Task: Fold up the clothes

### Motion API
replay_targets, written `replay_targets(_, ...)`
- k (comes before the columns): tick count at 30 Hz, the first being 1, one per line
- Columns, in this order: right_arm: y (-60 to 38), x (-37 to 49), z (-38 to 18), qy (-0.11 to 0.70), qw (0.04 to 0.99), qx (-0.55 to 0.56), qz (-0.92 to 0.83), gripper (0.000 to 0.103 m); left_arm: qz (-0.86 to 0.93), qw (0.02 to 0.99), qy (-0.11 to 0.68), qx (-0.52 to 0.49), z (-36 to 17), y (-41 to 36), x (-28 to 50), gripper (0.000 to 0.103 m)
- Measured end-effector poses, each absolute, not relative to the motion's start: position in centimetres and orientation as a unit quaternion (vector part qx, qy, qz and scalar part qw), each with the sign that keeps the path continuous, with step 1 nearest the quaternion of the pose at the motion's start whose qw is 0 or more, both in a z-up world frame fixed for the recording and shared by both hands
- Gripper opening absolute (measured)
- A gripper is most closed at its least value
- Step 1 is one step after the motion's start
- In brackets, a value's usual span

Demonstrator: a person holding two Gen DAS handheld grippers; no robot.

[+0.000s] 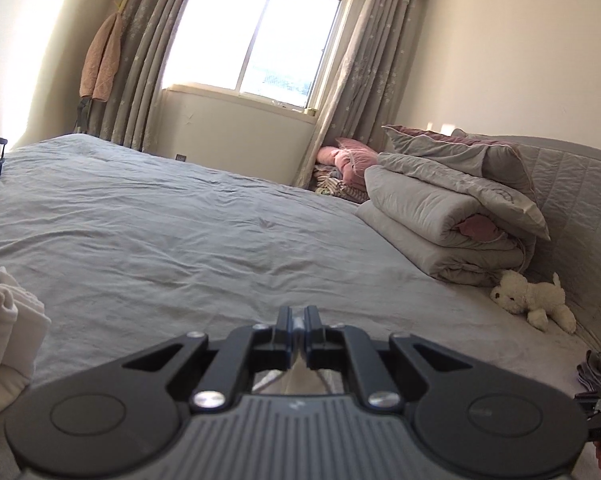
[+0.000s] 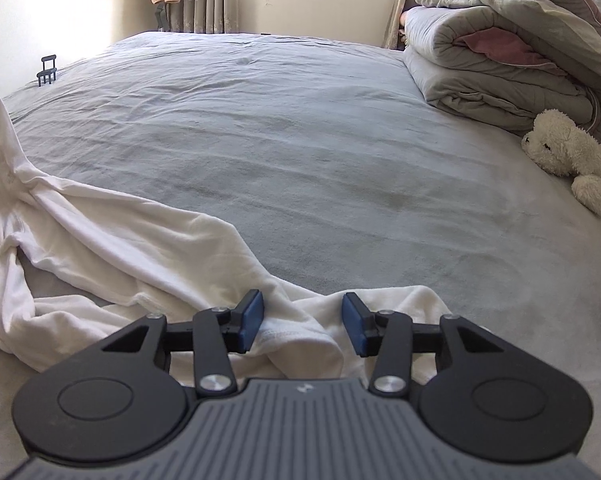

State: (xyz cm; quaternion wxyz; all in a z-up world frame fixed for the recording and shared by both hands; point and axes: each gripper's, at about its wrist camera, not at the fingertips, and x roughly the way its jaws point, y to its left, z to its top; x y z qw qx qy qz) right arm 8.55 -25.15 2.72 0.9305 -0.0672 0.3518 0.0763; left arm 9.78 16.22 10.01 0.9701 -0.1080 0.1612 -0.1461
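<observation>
Left tool (image 1: 297, 322): pressed together — you pinch a sliver of pale cloth, raised above the grey bed sheet (image 1: 172, 240).
Right tool (image 2: 302, 322): spread, its blue pads (image 2: 252, 320) either side of a hem of the white cotton garment (image 2: 112, 240).
Garment: crumpled on the sheet's near left part — one end is lifted at the far left.
Landmark: cream plush dog (image 2: 572, 152) lies far right, beside the folded grey quilt (image 2: 500, 68).

grey bed (image 2: 300, 140), crumpled white garment (image 2: 120, 240) near edge, folded grey quilts (image 2: 480, 68) by headboard, white plush dog (image 2: 572, 152) beside them, small black stand (image 2: 47, 70) far corner
</observation>
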Motion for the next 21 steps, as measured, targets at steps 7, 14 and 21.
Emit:
replay_targets(7, -25.7, 8.0, 4.4, 0.311, 0.948, -0.055, 0.037, 0.003, -0.224, 0.967, 0.075, -0.094, 11.2, 15.5, 7.2, 0.006)
replay_targets(14, -27.0, 7.9, 5.0, 0.305, 0.952, -0.025, 0.024, 0.003, -0.346, 0.931, 0.006, -0.113, 12.0, 15.3, 4.6, 0.006)
replay_targets(21, -27.8, 8.3, 4.5, 0.319, 0.947, -0.014, 0.023, 0.003, -0.404, 0.911, -0.010, -0.087, 11.9, 14.1, 3.5, 0.006)
